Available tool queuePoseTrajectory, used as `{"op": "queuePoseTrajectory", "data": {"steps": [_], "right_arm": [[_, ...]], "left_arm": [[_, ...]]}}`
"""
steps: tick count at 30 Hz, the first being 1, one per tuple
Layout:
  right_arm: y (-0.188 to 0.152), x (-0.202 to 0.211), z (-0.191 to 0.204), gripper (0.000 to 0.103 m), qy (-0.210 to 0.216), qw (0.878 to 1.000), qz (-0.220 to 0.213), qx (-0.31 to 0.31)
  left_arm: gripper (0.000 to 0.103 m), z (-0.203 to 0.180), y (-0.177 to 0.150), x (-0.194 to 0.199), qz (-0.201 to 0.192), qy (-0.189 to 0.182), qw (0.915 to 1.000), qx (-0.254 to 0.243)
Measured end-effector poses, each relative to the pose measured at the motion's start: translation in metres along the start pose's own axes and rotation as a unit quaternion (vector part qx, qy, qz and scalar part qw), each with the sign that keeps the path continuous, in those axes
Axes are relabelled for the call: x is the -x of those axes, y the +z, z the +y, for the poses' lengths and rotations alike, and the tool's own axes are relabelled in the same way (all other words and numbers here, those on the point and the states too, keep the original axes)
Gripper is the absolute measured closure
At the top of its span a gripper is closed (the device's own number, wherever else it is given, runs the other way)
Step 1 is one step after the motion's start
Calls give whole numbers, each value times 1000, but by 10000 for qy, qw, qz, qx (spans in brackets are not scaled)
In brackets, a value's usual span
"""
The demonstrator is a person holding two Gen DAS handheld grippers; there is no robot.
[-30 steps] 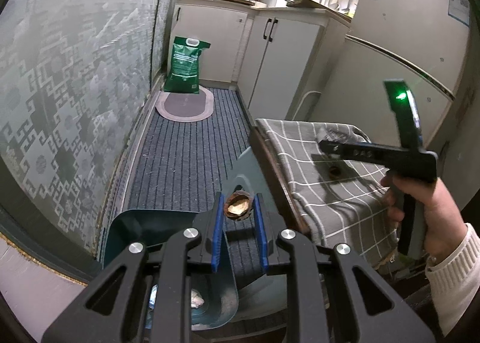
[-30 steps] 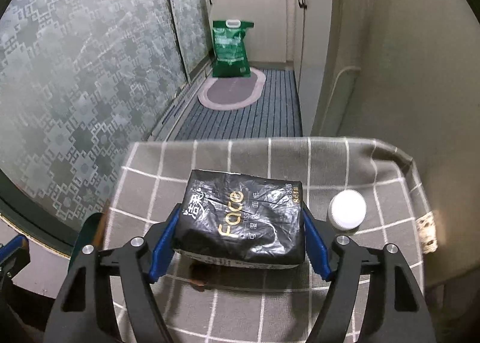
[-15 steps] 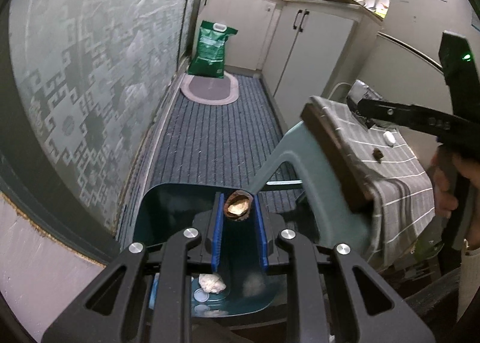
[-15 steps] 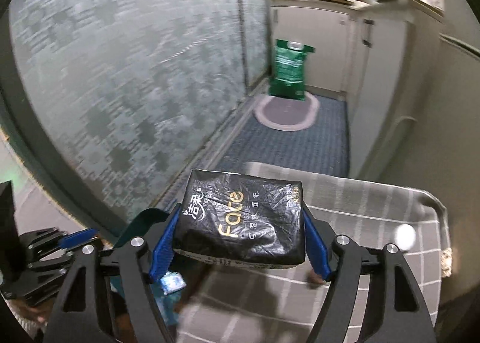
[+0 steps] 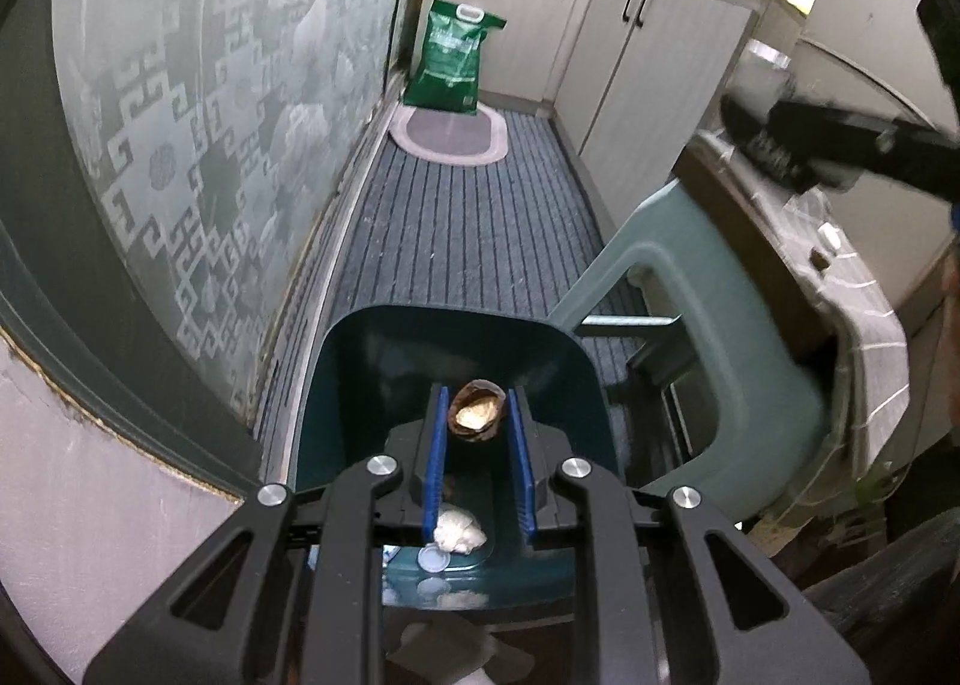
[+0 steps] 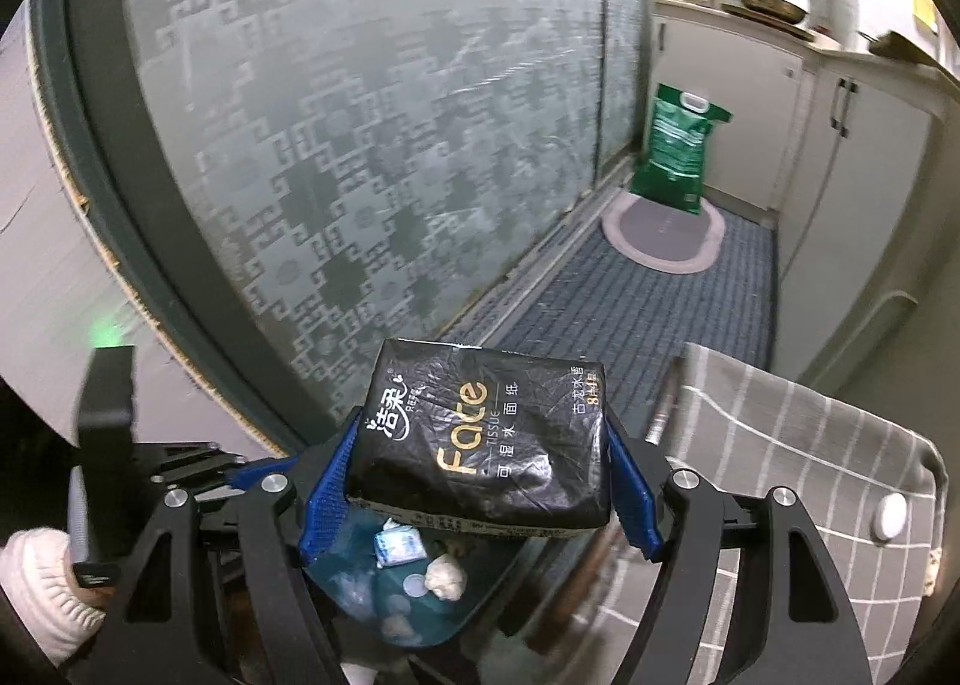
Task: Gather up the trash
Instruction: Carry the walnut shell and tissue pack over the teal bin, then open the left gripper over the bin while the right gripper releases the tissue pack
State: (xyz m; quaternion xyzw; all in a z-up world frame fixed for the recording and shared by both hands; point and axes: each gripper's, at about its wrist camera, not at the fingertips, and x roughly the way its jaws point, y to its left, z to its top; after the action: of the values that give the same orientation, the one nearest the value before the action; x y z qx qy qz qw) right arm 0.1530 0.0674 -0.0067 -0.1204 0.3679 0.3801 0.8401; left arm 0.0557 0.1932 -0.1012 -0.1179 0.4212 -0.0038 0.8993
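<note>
My left gripper (image 5: pixel 477 415) is shut on a brown nut shell (image 5: pixel 476 415), held over the open dark teal bin (image 5: pixel 372 361). Crumpled white paper (image 5: pixel 459 529) and a round cap (image 5: pixel 433 558) lie on the bin's floor. My right gripper (image 6: pixel 480 469) is shut on a black tissue pack (image 6: pixel 480 445) with gold lettering, held above the bin (image 6: pixel 420 619) near the left edge of the stool's checked cloth (image 6: pixel 798 481). A small blue packet (image 6: pixel 399 544) and a white wad (image 6: pixel 445 578) show in the bin below the pack.
A pale green plastic stool (image 5: pixel 708 337) under the cloth stands right of the bin. A white cap (image 6: pixel 890 514) and a brown scrap (image 5: pixel 817 259) lie on the cloth. Frosted patterned glass doors (image 6: pixel 360 145) run along the left. A green bag (image 5: pixel 453 61) and oval mat (image 5: pixel 450 136) lie far down the striped floor.
The left gripper came down and forward over the bin with the shell. The right gripper swung left off the stool top, carrying the tissue pack to above the bin.
</note>
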Motion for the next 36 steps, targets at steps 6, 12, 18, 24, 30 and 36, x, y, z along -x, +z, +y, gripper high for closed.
{"op": "queuePoseTrajectory", "data": {"steps": [6,12,18,24,30,36], "right_arm": [[3,-7,17,29,155,9997,70,148],[2,-15,28,29,229,9992,195,263],[-1,-23,31,29,221,9986,351,317],[-8,-38,30,29,219,9976,591,277],[-17,-54,30,29,300,9961,806,208],[-27,-67,33,29,311,9946,968,230]], "left_arm": [[82,7,-12,-20,315,49,9995,-51],[82,8,-28,-45,677,103,9974,-210],[82,6,-41,-65,1004,121,9943,-324],[81,4,-46,-75,1202,117,9918,-424],[75,7,-43,-65,1103,203,9929,-393],[76,16,-27,-28,626,361,9971,-243]]}}
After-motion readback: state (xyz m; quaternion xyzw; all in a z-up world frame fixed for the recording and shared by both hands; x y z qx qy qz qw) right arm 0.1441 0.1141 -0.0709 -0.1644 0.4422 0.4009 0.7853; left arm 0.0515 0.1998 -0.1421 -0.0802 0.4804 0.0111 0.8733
